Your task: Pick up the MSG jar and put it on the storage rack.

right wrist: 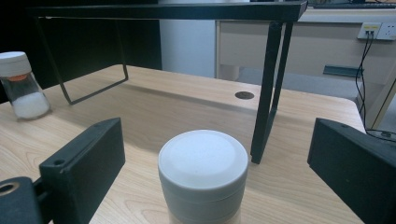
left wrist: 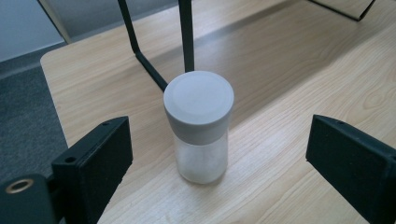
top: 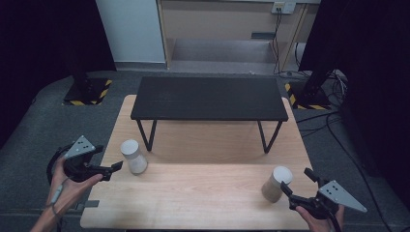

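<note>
Low at the table's (top: pixel 193 203) near corners, each hand holds its gripper level and aimed inward. Jaws of the left gripper (top: pixel 116 167) are spread wide, the white-filled jar (top: pixel 133 156) standing upright just ahead between them, untouched. Jaws of the right gripper (top: pixel 296 184) gape too, around the tan-filled jar (top: pixel 276 183), apart from it. Behind stands a black shelf (top: pixel 209 98).

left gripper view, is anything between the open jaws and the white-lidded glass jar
Nothing visible is. The white-lidded glass jar of white powder stands upright on bare light wooden table just ahead of the left gripper, whose jaws are spread wide. The black shelf leg stands behind it.
</note>
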Tool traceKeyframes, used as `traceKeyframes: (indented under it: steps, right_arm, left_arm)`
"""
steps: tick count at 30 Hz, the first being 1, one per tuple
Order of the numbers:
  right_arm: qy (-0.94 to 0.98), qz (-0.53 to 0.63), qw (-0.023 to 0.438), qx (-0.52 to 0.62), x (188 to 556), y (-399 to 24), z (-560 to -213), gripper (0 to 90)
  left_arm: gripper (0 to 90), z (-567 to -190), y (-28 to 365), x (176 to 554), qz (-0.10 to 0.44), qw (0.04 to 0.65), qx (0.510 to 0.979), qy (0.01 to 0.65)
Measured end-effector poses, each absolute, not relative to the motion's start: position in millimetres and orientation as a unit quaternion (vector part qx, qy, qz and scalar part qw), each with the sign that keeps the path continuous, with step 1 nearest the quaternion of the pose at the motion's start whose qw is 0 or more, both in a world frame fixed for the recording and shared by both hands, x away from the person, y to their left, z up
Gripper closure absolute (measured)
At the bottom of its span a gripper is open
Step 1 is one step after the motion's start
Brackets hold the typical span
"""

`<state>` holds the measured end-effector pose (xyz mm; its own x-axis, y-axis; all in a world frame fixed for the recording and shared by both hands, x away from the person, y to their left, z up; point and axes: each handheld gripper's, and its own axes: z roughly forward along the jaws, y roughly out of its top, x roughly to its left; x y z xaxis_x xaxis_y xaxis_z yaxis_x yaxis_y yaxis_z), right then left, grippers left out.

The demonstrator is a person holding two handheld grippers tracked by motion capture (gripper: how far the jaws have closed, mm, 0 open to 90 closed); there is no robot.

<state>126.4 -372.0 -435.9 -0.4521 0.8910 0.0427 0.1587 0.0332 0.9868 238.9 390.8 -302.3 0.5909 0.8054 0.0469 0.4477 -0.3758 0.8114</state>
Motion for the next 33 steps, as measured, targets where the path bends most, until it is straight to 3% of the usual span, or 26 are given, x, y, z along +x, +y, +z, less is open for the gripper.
traceKeyframes:
  steps: [25,33]
  right_arm:
    - [0.642,0.561,0.325,0.411,125,-371,-436,5.8]
    - [0.643,0.559,0.326,0.409,125,-371,-436,6.3]
  left_arm:
    - [13.7,-346,361,296,0.201,0.380,0.795,0.429]
    - [31.9,-354,358,294,0.225,0.388,0.791,0.416]
